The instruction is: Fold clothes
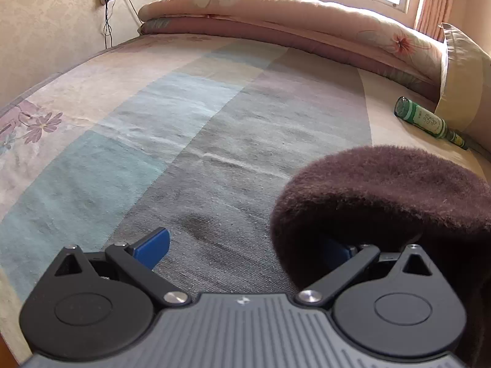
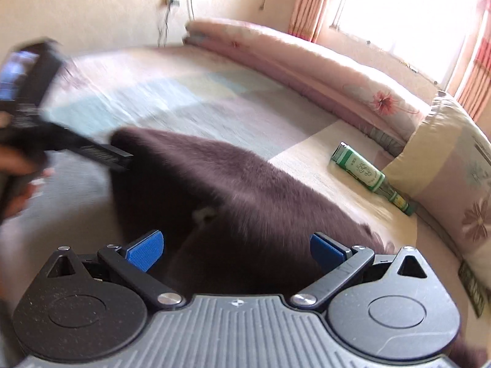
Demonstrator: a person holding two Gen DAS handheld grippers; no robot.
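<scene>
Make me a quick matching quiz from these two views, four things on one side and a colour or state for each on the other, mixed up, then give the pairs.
Things:
1. bottle
2. garment
3. quilt
4. right gripper

States:
A. folded along the far edge of the bed
B. jaws open
C. green, lying on its side
D. dark brown and fuzzy

Pairs: 1-C, 2-D, 3-A, 4-B

Each hand-held gripper, left [image 1: 245, 243] and right [image 2: 236, 250], has a ribbed grey body, black rounded housings, black linkage arms with silver screws, and blue finger pads [image 2: 144, 250].
</scene>
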